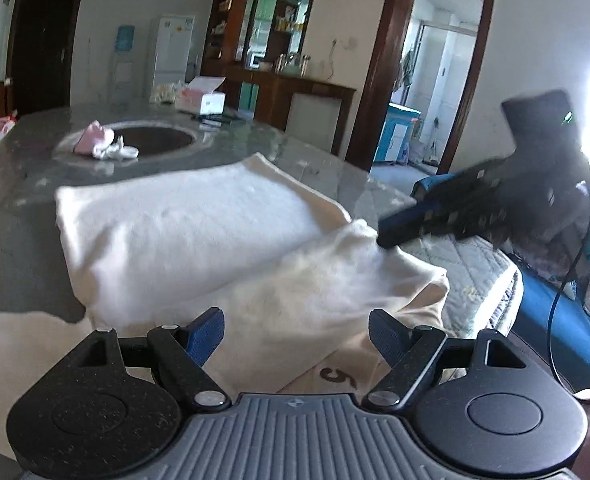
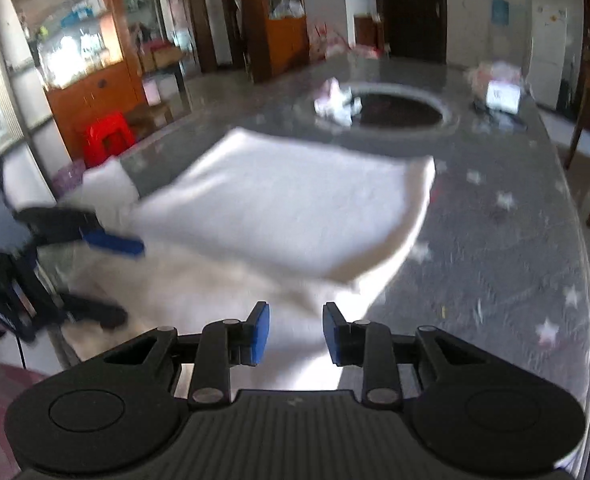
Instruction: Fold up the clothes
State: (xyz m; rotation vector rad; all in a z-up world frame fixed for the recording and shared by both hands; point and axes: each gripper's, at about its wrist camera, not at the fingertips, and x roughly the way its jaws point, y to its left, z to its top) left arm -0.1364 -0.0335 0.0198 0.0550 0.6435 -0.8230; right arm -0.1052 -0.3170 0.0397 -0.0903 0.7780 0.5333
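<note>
The white garment lies on the big grey glass table, near the table's close edge. It is already doubled over, with one flat layer on top of another wider layer. A bit of cream cloth with a dark mark like a number shows under it in the left wrist view. It looks soft and light, like cotton. I think it bends and flops easily and cannot stand up by itself. On the shiny glass it may slide when pushed. The best place to hold it looks like a corner or a folded edge, where the layers are thick enough to pinch. A pinch in the flat middle would just bunch it up.

The pictures are blurry, so small things are hard to see.

The left gripper hangs over the near part of the cloth. Its jaws are wide apart and hold nothing. The right gripper hangs over the near edge too. Its jaws stand a little apart, and I see nothing pinched between them.

Far off on the table sit some small pink and white clothes beside a dark round hole.
</note>
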